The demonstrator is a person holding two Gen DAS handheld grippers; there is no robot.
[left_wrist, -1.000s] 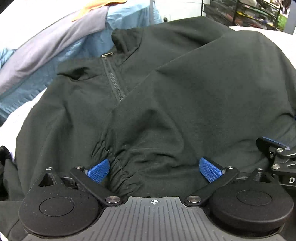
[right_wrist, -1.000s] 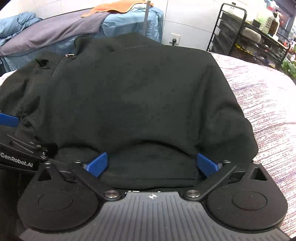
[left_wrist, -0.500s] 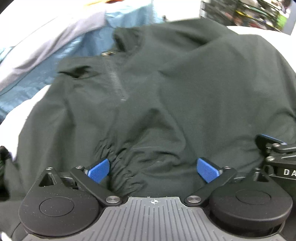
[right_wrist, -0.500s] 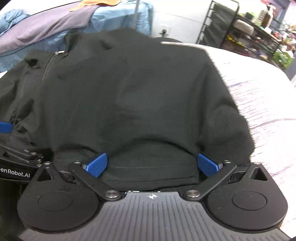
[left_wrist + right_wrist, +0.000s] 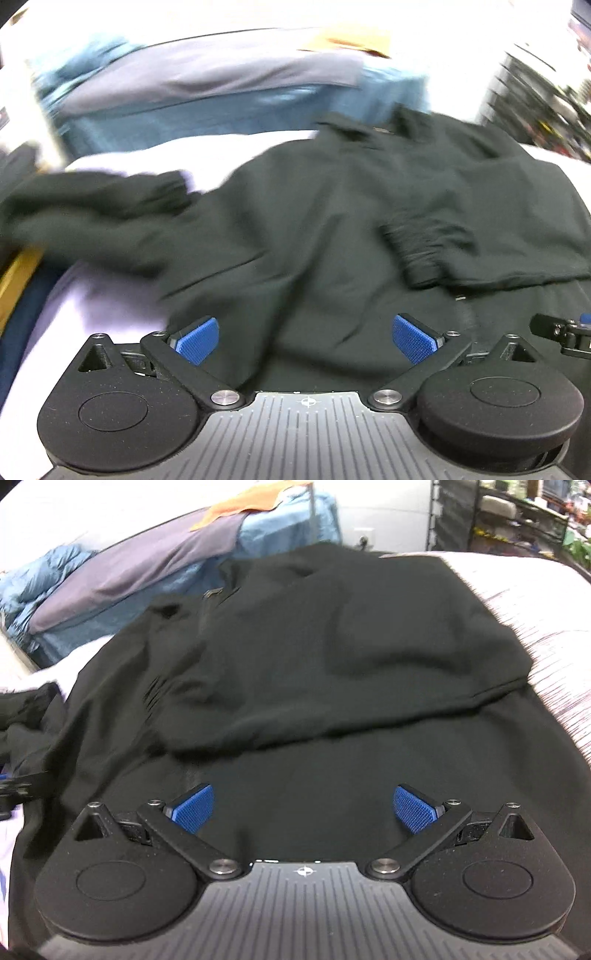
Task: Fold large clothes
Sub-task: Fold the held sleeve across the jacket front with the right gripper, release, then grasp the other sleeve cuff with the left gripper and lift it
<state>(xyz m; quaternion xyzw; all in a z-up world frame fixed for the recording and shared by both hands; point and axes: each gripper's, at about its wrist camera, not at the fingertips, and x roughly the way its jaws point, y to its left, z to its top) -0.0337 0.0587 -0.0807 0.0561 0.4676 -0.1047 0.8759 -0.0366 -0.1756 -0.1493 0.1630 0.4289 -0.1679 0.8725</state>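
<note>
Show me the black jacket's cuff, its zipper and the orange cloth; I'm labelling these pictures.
cuff (image 5: 424, 254), left wrist view, ribbed end of folded sleeve
zipper (image 5: 211, 594), right wrist view, metal pull near collar
orange cloth (image 5: 251, 502), right wrist view, its middle

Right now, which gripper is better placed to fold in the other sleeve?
Left, probably. The left gripper is open and looks toward the unfolded sleeve at the jacket's left side. The right gripper faces the side already folded.
</note>
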